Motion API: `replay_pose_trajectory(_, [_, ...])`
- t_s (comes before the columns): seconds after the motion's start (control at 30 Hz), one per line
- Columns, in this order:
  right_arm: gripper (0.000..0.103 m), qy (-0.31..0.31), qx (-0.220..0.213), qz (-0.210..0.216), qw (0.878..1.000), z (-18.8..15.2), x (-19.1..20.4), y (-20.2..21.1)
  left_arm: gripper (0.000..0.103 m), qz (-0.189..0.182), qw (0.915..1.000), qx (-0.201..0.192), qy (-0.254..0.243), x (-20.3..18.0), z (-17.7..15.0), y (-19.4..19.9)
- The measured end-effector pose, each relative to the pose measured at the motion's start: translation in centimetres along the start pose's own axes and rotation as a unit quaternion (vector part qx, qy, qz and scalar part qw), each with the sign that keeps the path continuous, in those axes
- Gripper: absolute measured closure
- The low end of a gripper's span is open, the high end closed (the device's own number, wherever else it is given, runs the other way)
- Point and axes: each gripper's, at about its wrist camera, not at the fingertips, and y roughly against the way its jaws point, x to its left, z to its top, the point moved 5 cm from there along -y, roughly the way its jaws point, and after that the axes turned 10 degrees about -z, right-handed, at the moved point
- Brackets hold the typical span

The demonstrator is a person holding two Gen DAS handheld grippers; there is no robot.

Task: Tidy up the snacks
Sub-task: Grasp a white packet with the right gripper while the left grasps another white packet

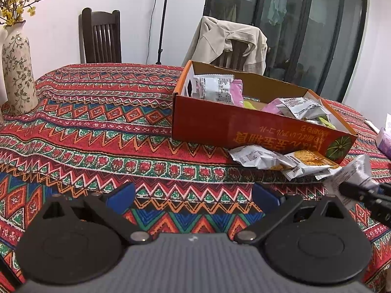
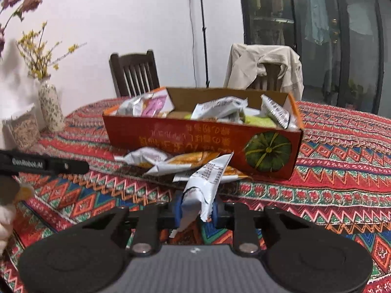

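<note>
An open orange cardboard box [image 1: 244, 127] [image 2: 171, 139] with a pumpkin picture stands on the patterned tablecloth and holds several snack packets [image 1: 217, 89] [image 2: 220, 108]. A few more packets [image 1: 281, 161] [image 2: 166, 161] lie on the cloth against its front wall. My right gripper [image 2: 196, 210] is shut on a silver-white snack packet [image 2: 206, 183] [image 1: 354, 173], which sticks up between its blue pads just in front of the box. My left gripper [image 1: 193, 195] is open over bare cloth, left of the loose packets, with nothing between its fingers.
A flowered ceramic vase [image 1: 18, 70] [image 2: 50, 108] with yellow blossoms stands at the table's far left. Two dark wooden chairs [image 1: 101, 36] stand behind the table, one draped with a beige jacket [image 1: 229, 41]. A pale purple packet [image 1: 383, 139] lies at the right edge.
</note>
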Motion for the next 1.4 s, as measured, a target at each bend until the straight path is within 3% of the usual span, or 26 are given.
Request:
replay_pose_trajectory(0.37, [0.081,-0.072,-0.038,-0.034,0.996,0.8,-3.3,1.0,0.000,-0.002,0.9995,0.026,-0.018,-2.3,2.3,-1.4])
replay_pose_trajectory(0.67, [0.081,-0.080,-0.038,-0.023,0.996,0.8,-3.6,1.1,0.000,0.017,0.9984,0.038,-0.038,-6.4,5.1,-5.5])
replay_pose_trajectory(1.1, [0.081,-0.088,-0.027,-0.012,0.996,0.6,-3.8,0.8,0.000,0.067,0.9941,0.083,-0.017,-7.2,3.3,-10.5])
replay_pose_trajectory(1.17, [0.081,-0.088,-0.027,-0.011,0.996,0.6,-3.7,0.9,0.003,0.069,0.9936,0.088,-0.016,-7.1,3.1,-10.8])
replay_pose_trajectory(1.23, [0.081,-0.087,-0.026,-0.011,0.996,0.6,-3.7,0.9,0.013,0.069,0.9932,0.092,-0.014,-7.0,2.8,-11.0])
replay_pose_trajectory(1.4, [0.081,-0.084,-0.024,-0.010,0.996,0.5,-3.5,0.9,0.021,0.066,0.9937,0.089,-0.018,-7.0,2.7,-10.7])
